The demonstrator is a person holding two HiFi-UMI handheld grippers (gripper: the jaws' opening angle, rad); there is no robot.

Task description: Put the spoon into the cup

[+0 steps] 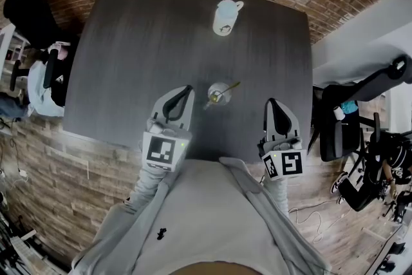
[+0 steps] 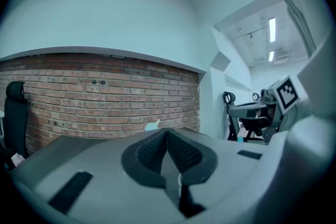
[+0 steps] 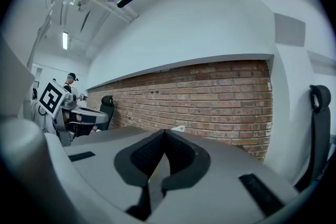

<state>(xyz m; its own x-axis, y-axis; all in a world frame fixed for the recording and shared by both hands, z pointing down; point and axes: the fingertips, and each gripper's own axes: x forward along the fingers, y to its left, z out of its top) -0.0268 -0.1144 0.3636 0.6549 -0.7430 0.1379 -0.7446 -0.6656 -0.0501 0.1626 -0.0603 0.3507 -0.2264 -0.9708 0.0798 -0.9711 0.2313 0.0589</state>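
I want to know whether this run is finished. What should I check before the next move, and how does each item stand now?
1. Spoon in the glass cup: ok, one end sits inside and the handle leans out over the rim.
2. Cup upright on the table: ok.
3. Left tongs empty: ok, shut on nothing.
4. Right tongs empty: ok, shut on nothing.
5. Both tongs apart from the cup: ok, one at each side, near the table's close edge.
6. White mug out of the way: ok, it stands at the far edge.
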